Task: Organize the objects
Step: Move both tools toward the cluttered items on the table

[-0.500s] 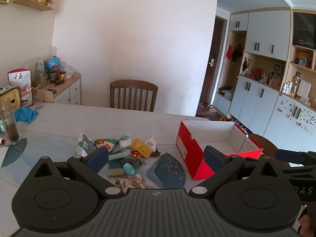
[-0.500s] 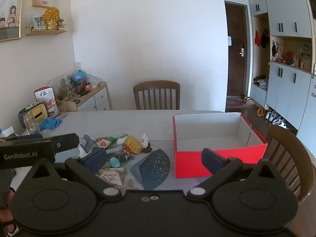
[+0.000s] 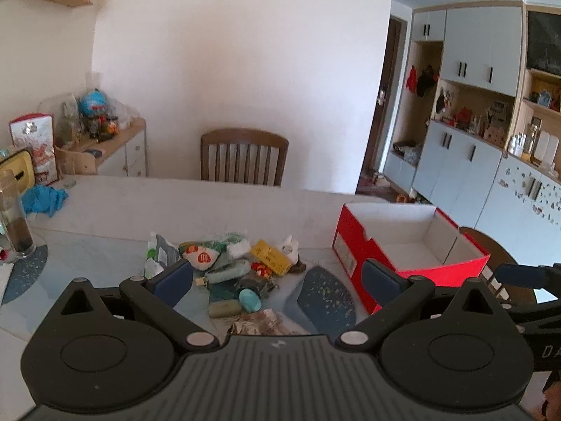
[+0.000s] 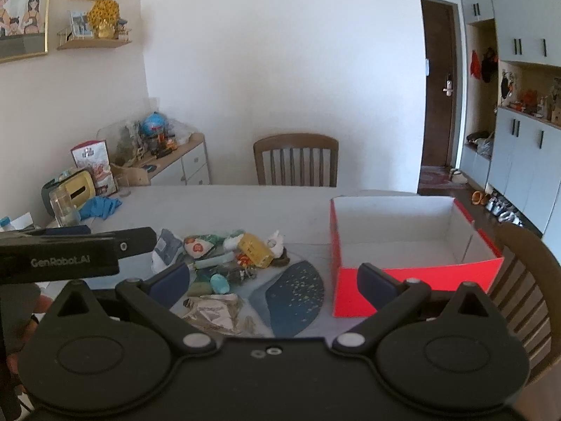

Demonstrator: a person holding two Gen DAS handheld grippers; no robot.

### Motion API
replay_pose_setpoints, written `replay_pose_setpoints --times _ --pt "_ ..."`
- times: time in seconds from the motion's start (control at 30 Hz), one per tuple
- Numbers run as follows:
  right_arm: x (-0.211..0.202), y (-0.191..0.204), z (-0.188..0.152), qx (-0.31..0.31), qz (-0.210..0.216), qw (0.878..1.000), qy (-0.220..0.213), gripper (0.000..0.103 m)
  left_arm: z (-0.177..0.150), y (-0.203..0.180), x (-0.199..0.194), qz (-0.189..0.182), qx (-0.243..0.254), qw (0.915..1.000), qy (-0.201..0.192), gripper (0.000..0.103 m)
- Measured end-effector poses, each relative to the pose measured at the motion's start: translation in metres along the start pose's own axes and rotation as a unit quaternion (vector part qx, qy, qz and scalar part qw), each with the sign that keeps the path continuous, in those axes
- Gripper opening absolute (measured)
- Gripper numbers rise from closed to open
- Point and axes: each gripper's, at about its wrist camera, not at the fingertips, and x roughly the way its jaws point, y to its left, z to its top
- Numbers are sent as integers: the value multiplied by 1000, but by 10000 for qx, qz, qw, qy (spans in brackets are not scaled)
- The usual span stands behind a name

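A heap of small items [image 3: 238, 273] lies on the pale table [image 3: 210, 207]: a yellow box [image 3: 271, 261], a turquoise soap [image 3: 249, 300], an olive bar [image 3: 224, 308], white and green packets. The same heap [image 4: 224, 263] shows in the right wrist view. To its right stands an empty red box [image 3: 413, 242] with a white inside, also seen as the red box [image 4: 410, 242]. My left gripper [image 3: 277, 277] hovers open before the heap, nothing between its pads. My right gripper [image 4: 271, 279] is open too, facing the gap between heap and box.
A dark speckled placemat [image 3: 326, 301] lies between heap and box. A tall glass [image 3: 14, 217] and a blue cloth [image 3: 44, 198] sit at the table's left. A wooden chair [image 3: 243, 156] stands at the far side, another chair [image 4: 526, 280] at the right.
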Motion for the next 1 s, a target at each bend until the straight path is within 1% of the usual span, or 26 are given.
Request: replay_pose_setpoints --times 0.03,0.23,0.4,0.5,0.6,0.7,0.87,0.97,1.0 --pt "6 1 0 24 14 10000 64 101 -1 4 5 -97 42 9999 74 103" --pt "37 5 -2 206 87 9989 418 96 -11 22 37 -302 327 9983 384 103" --pt "64 4 -5 259 -64 9969 736 93 -24 34 65 -516 612 9946 658 103" --pt "78 3 -7 308 -80 9954 908 92 -30 43 80 -644 666 9925 793 102" --pt "94 6 -8 233 -35 9938 1090 91 -31 55 93 -640 586 9922 897 102" --pt "108 15 -10 114 37 9918 1270 88 -29 70 105 -571 509 9925 954 102" --pt "128 32 -14 2 199 9888 1477 88 -27 89 123 -430 484 9928 1004 102" --pt "141 43 -18 -158 328 9861 1621 88 -26 95 132 -452 436 9925 1051 102" --pt "146 47 -20 -208 364 9852 1659 88 -26 95 136 -475 459 9921 1067 99"
